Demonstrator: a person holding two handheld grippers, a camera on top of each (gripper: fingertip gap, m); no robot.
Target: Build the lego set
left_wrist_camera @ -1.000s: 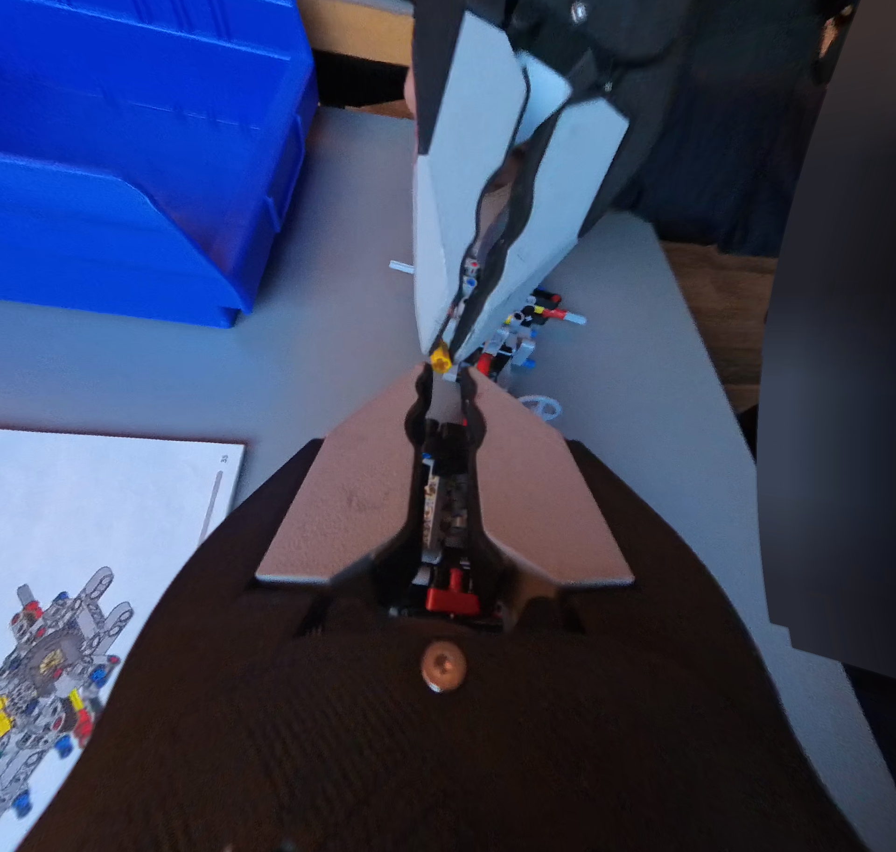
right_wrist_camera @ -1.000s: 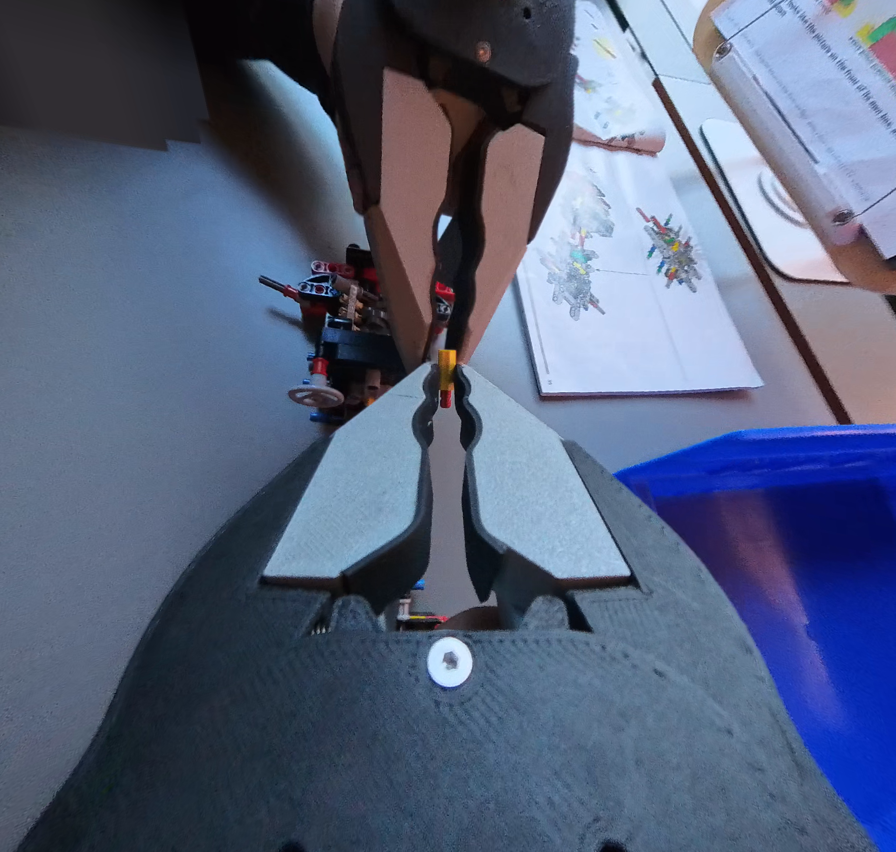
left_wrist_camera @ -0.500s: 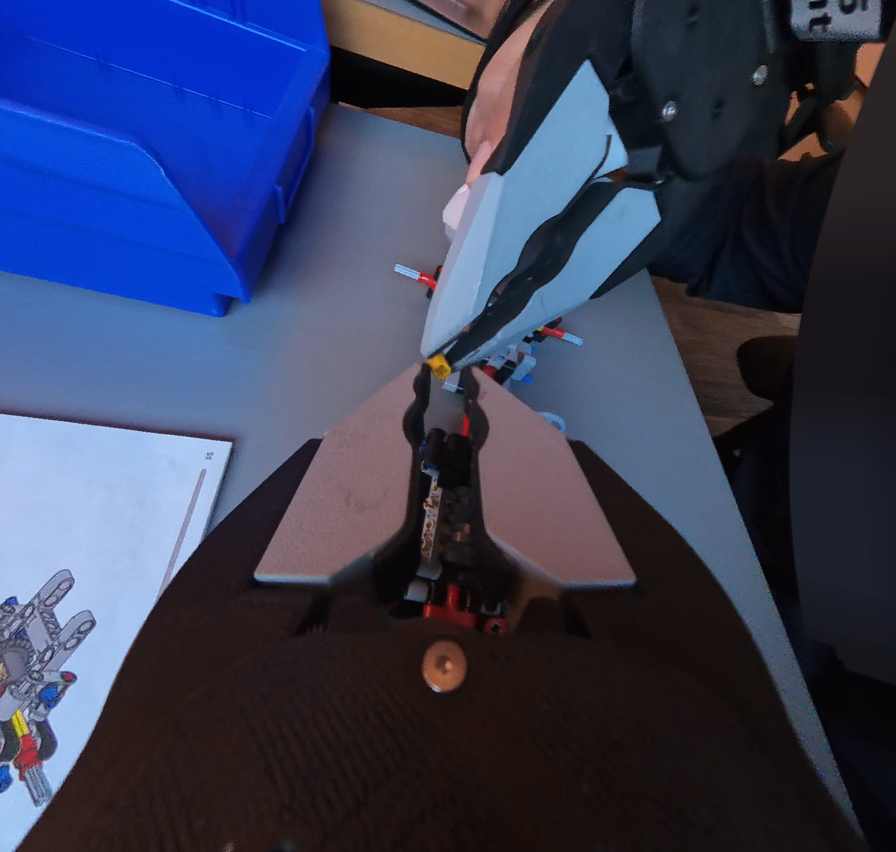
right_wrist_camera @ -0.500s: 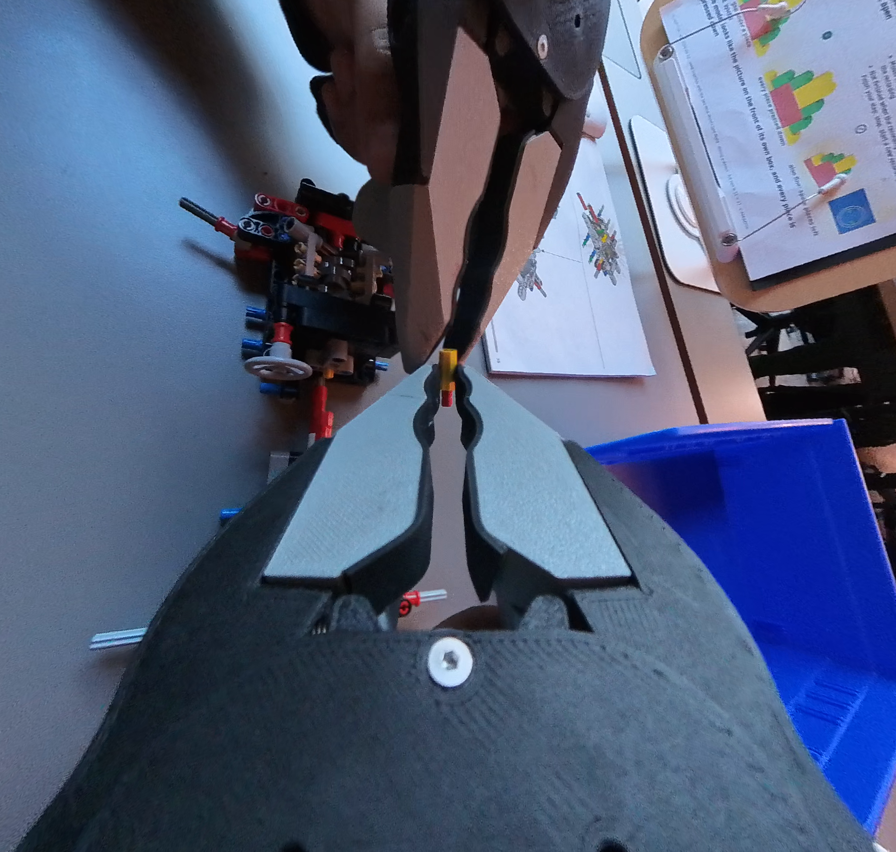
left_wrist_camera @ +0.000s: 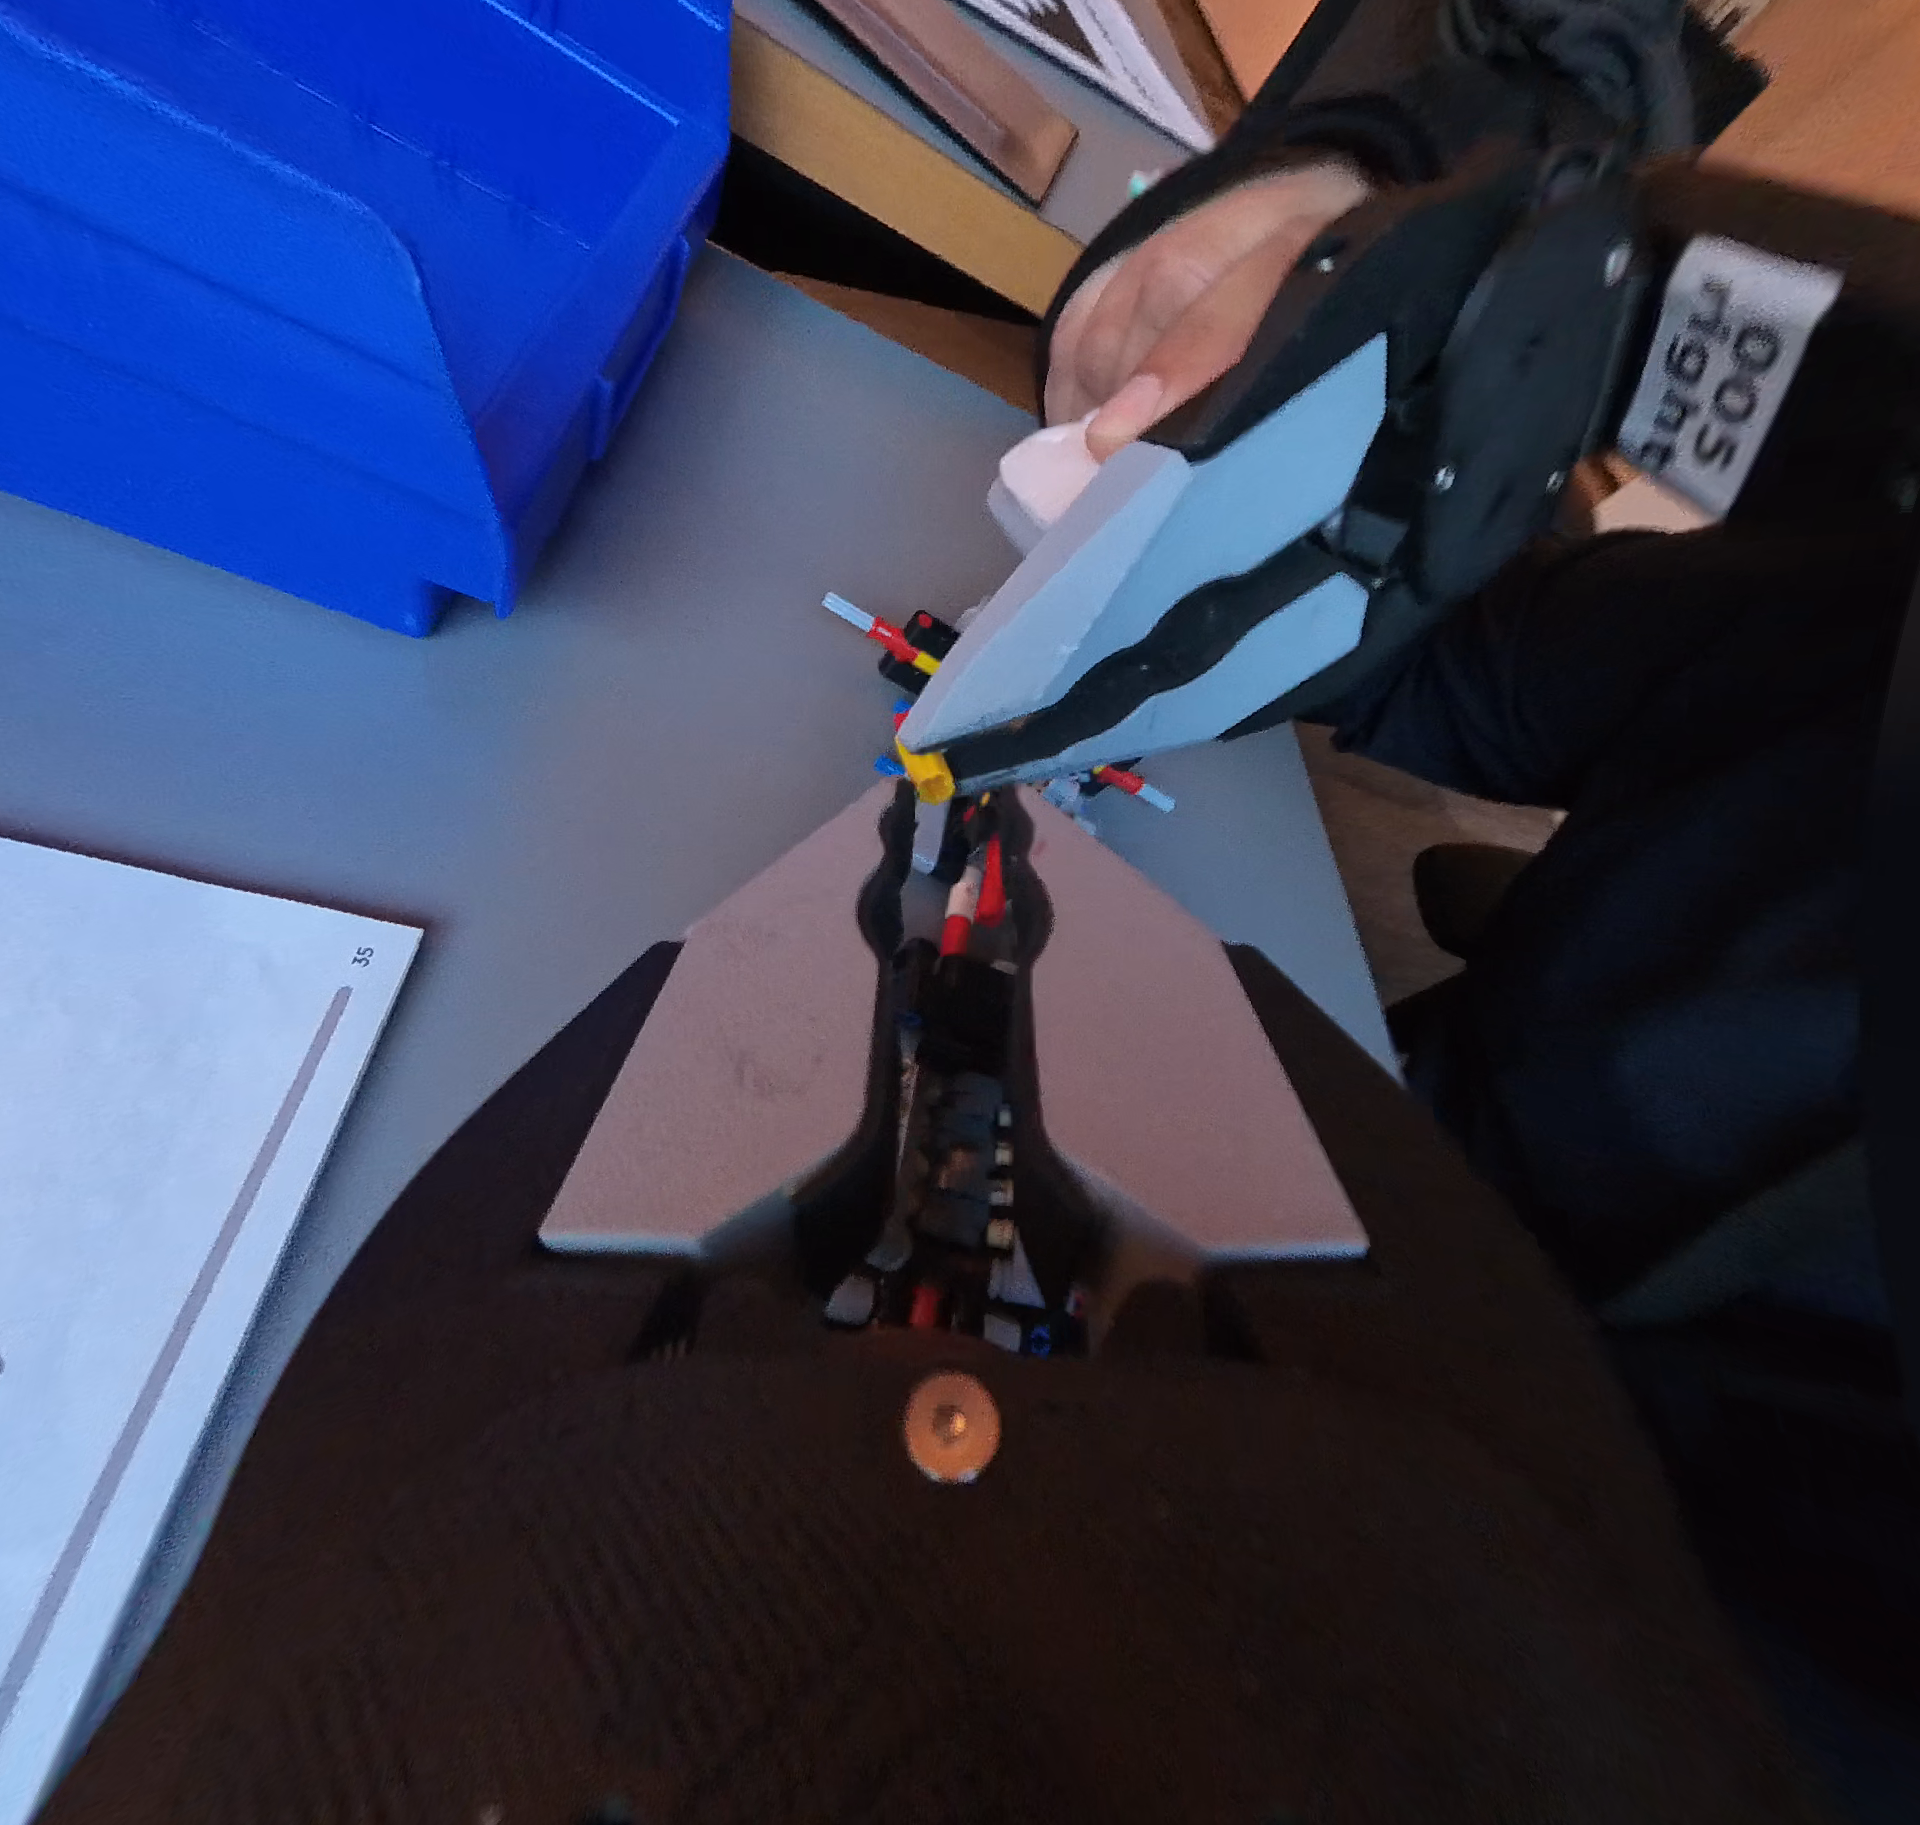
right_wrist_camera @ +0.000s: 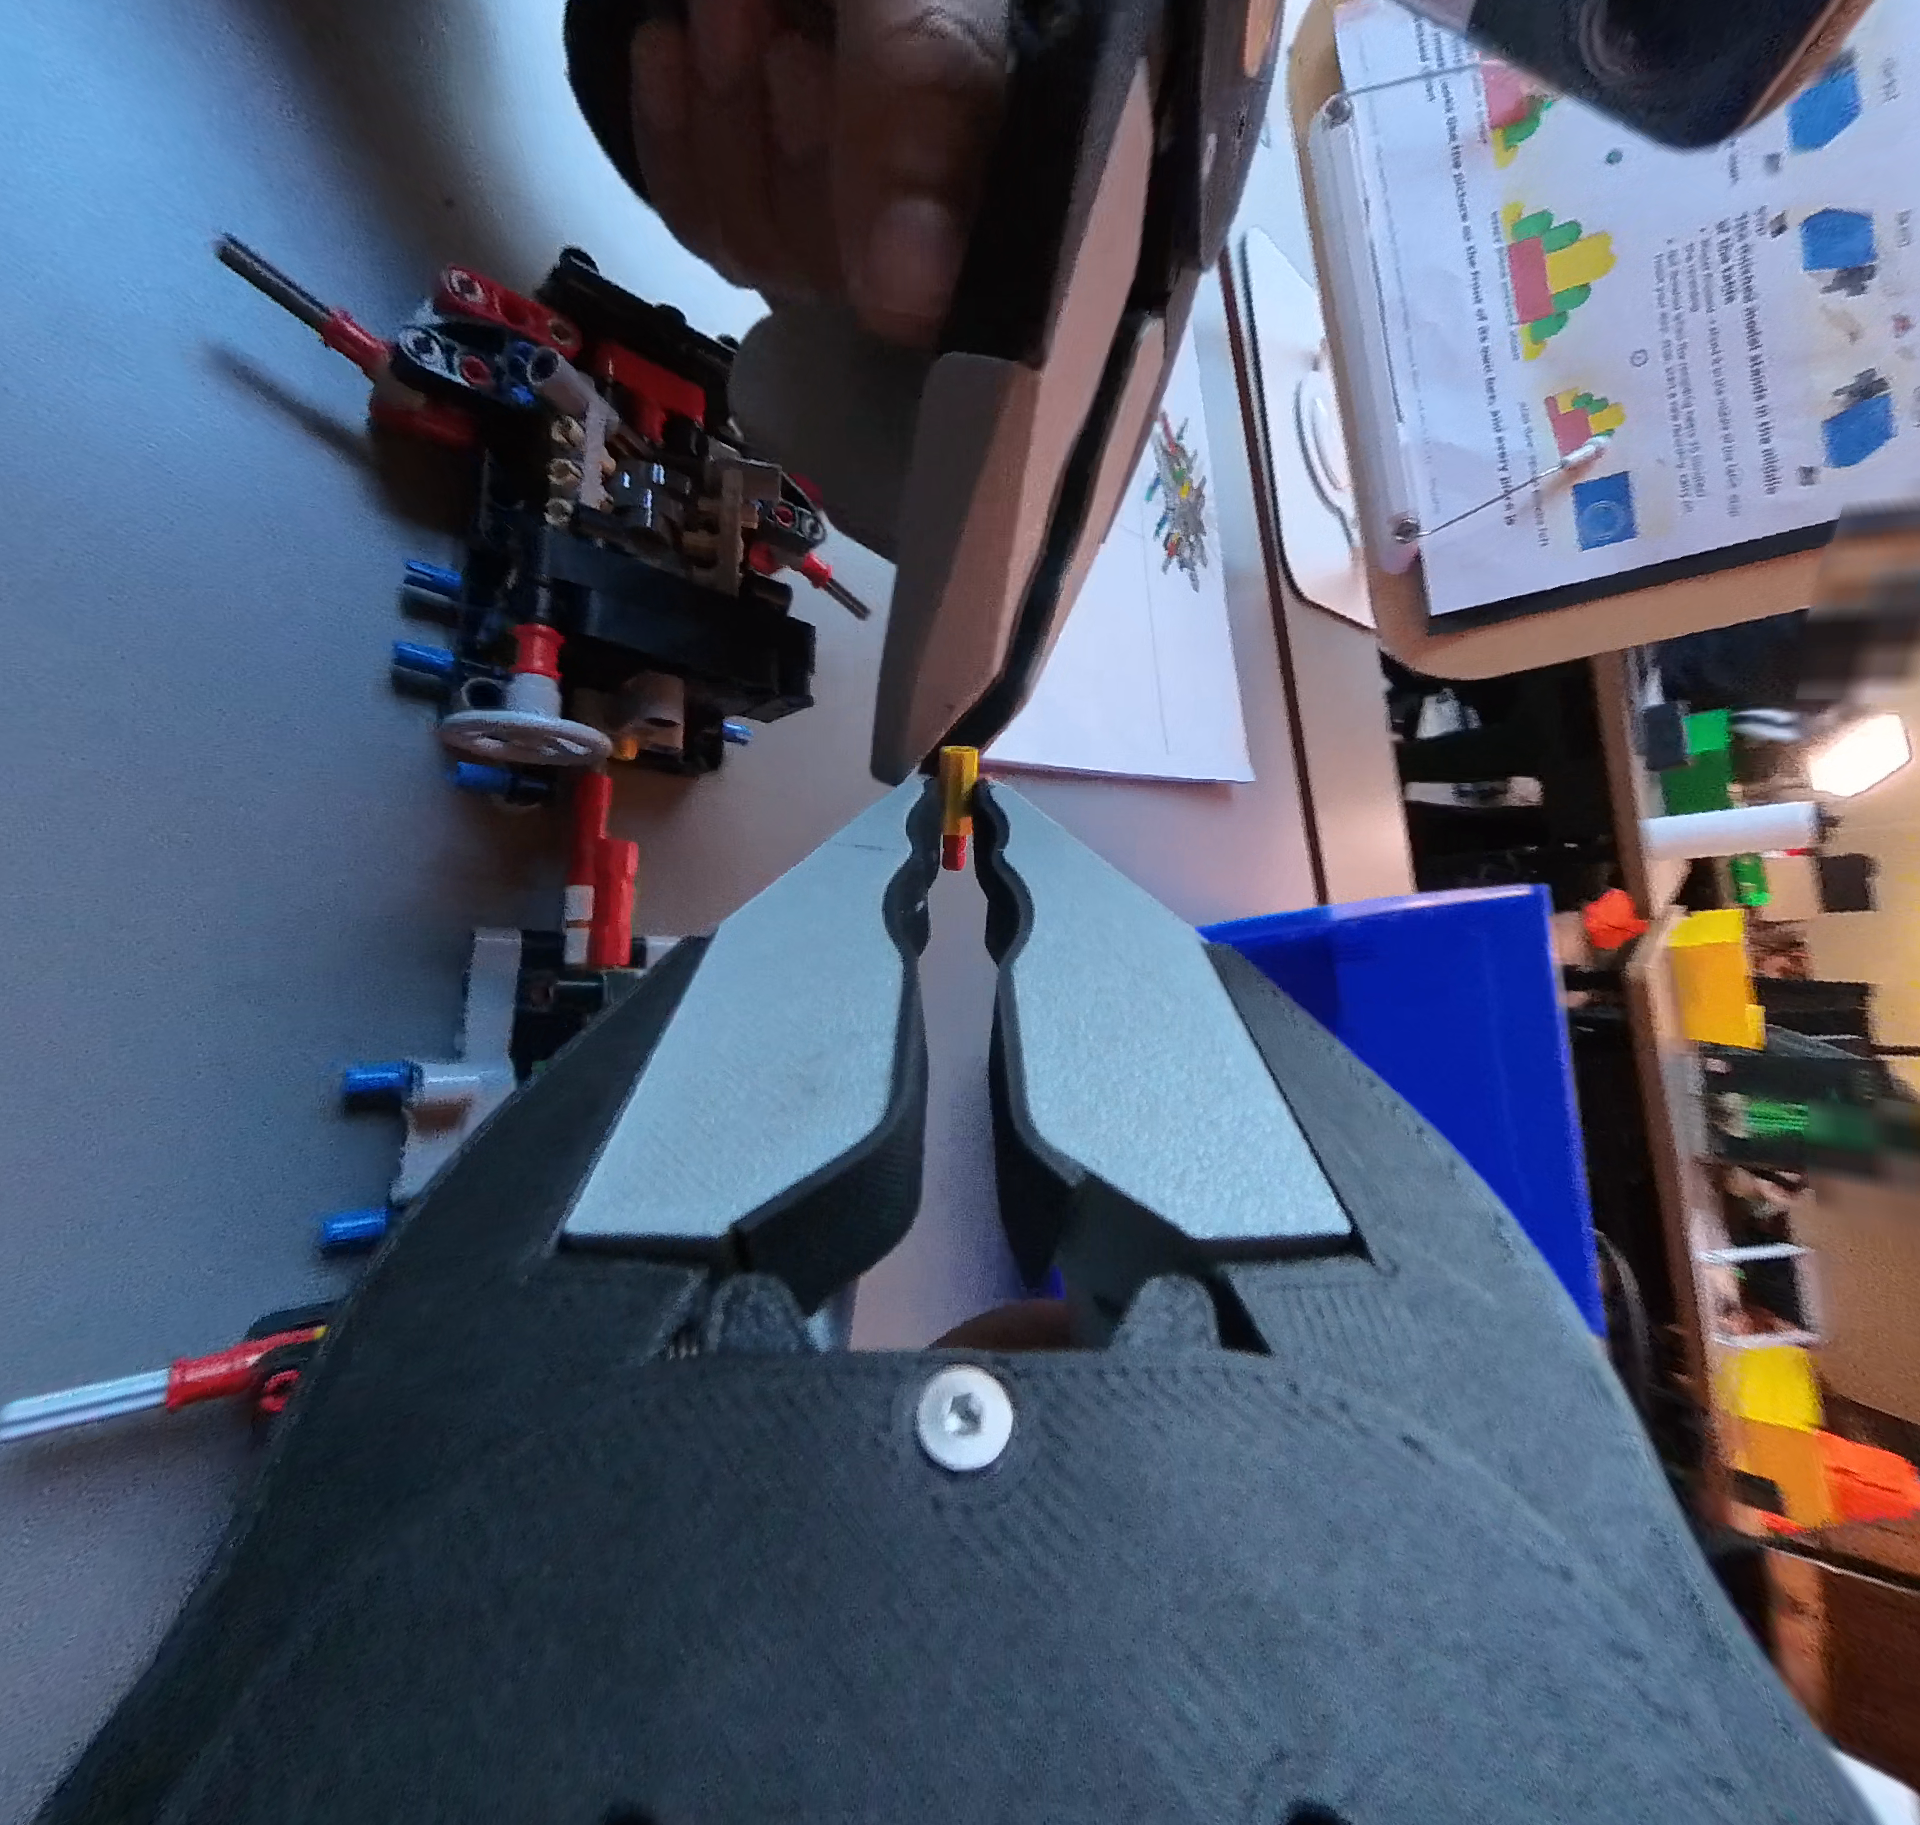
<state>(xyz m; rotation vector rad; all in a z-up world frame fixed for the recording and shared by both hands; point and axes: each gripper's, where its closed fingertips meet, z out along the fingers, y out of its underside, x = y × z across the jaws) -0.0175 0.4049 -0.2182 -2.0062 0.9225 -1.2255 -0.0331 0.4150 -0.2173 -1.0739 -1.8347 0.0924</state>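
Observation:
My right gripper (right_wrist_camera: 954, 811) is shut on a small yellow connector with a red pin (right_wrist_camera: 956, 790), held in the air above the grey table (right_wrist_camera: 156, 840). In the left wrist view the connector (left_wrist_camera: 924, 774) sits at the grey tips of the right gripper (left_wrist_camera: 940, 759). My left gripper (left_wrist_camera: 951, 819) is slightly open, its tips just under the connector, with nothing pressed between its pads. It enters the right wrist view from above (right_wrist_camera: 935, 749), tip to tip with the right gripper. A black and red brick-built model (right_wrist_camera: 623, 549) lies on the table below and shows between the left fingers (left_wrist_camera: 961, 1079).
A blue bin (left_wrist_camera: 312, 217) stands at the back left and also shows in the right wrist view (right_wrist_camera: 1434, 1027). An instruction booklet (left_wrist_camera: 135, 1204) lies on the table. Loose parts (right_wrist_camera: 603, 882) and an axle (right_wrist_camera: 156, 1380) lie near the model. A clipboard with printed sheets (right_wrist_camera: 1610, 321) stands beyond. My two grippers' fingertips are within a few centimetres of each other. Between my left fingertips and the axle (right_wrist_camera: 156, 1380) there is roughly 12 cm. My left wrist view (left_wrist_camera: 1139, 790) looks at it from another angle.
The right gripper has tilted over to one side while keeping the yellow connector. The left jaws have opened a little wider. Both views have shifted over the model.

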